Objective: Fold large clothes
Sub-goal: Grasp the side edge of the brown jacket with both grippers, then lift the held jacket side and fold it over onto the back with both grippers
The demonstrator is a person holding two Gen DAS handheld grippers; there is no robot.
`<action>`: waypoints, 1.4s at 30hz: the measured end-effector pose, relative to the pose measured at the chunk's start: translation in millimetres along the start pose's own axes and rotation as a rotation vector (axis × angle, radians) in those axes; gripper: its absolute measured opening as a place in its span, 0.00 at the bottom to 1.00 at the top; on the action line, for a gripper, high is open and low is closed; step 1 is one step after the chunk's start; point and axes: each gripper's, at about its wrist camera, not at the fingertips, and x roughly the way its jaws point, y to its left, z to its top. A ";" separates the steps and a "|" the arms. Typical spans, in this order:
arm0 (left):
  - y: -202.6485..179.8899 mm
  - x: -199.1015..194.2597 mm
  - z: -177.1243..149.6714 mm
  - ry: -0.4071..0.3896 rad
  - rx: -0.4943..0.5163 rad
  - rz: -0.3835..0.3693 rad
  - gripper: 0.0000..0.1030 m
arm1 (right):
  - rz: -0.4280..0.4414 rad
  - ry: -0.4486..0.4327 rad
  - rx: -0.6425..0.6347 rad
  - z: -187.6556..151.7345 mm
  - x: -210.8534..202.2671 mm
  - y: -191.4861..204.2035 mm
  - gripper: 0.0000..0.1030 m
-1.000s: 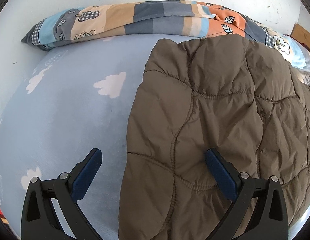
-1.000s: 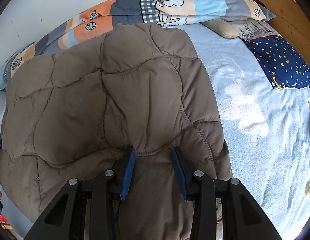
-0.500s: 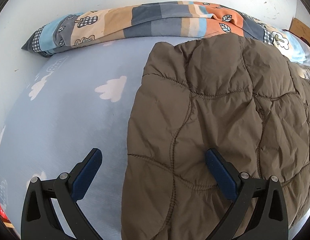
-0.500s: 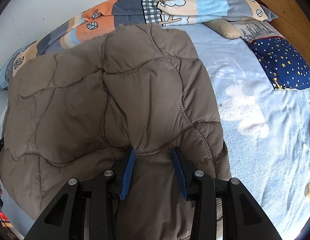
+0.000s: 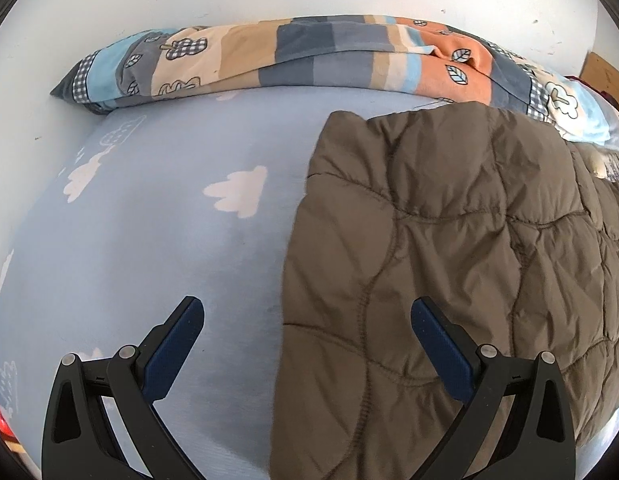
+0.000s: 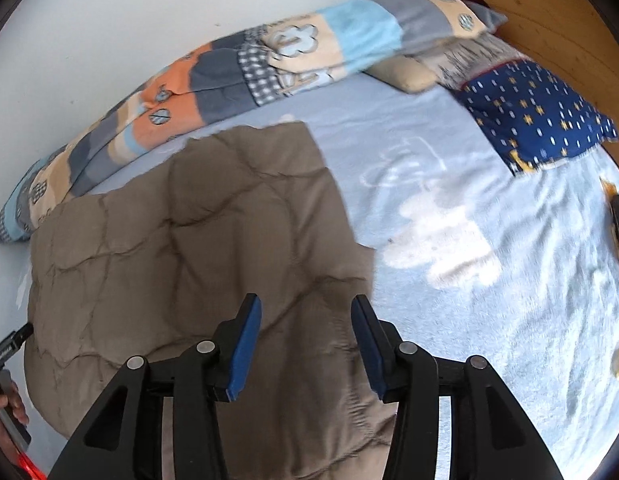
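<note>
A brown quilted jacket (image 5: 449,240) lies folded on the light blue cloud-print sheet (image 5: 169,220). My left gripper (image 5: 305,308) hangs wide open over the jacket's left edge, one pad above the sheet and the other above the fabric, gripping nothing. In the right wrist view the jacket (image 6: 189,240) fills the lower left. My right gripper (image 6: 306,302) hovers over its near right edge with its jaws opening. The fabric lies below the pads, not pinched by them.
A patchwork duvet (image 5: 309,52) is rolled along the white wall at the back. A navy starred pillow (image 6: 537,120) and a beige pillow (image 6: 405,74) sit by the wooden headboard (image 6: 529,8). A hand (image 6: 9,404) shows at the lower left edge.
The right gripper's jaws have widened and let go of the pinched jacket fold. That gripper has lifted, shifted right and rolled. The left gripper has stayed open and almost still.
</note>
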 end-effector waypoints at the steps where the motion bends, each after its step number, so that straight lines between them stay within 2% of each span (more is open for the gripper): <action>1: 1.3 1.6 -0.3 0.004 -0.002 0.004 1.00 | -0.001 0.012 0.007 -0.2 3.2 -3.0 0.49; 7: -5.6 12.1 -5.5 0.040 0.023 -0.006 1.00 | -0.039 0.069 -0.020 -7.0 20.3 -2.0 0.50; 9: -9.4 14.2 -6.5 0.045 0.044 -0.001 1.00 | -0.056 0.085 -0.060 -9.5 25.4 4.9 0.54; 11: -5.8 13.0 -4.4 0.056 0.035 -0.035 1.00 | -0.059 0.082 -0.074 -9.1 24.0 6.8 0.54; 13: 7.6 8.1 3.0 0.052 0.005 -0.079 1.00 | -0.033 0.070 -0.054 -5.9 18.0 2.3 0.54; 16: 32.9 1.8 10.5 0.036 -0.046 -0.079 1.00 | -0.037 0.041 -0.035 -1.5 7.4 -9.1 0.56; 19: 64.1 9.7 10.0 0.074 -0.102 -0.085 1.00 | -0.036 0.049 -0.002 1.1 7.7 -26.4 0.60; 21: 78.6 19.2 7.5 0.111 -0.140 -0.118 1.00 | -0.009 0.058 0.021 0.6 8.8 -36.2 0.67; 25: 88.7 41.8 -0.2 0.185 -0.198 -0.273 1.00 | 0.031 0.069 0.034 -1.4 10.6 -45.9 0.73; 32: 51.4 63.8 -7.0 0.231 -0.124 -0.341 0.97 | 0.089 0.097 0.053 -3.7 20.2 -52.6 0.75; 34: 44.7 70.6 -7.8 0.251 -0.101 -0.367 0.92 | 0.092 0.099 0.049 -3.9 21.2 -54.1 0.76; 38: 39.0 83.2 -2.0 0.303 -0.066 -0.408 0.90 | 0.119 0.108 0.045 -4.9 23.8 -59.2 0.79; 42: 30.3 96.5 12.1 0.358 0.013 -0.437 0.91 | 0.159 0.131 0.021 -7.5 29.2 -58.5 0.81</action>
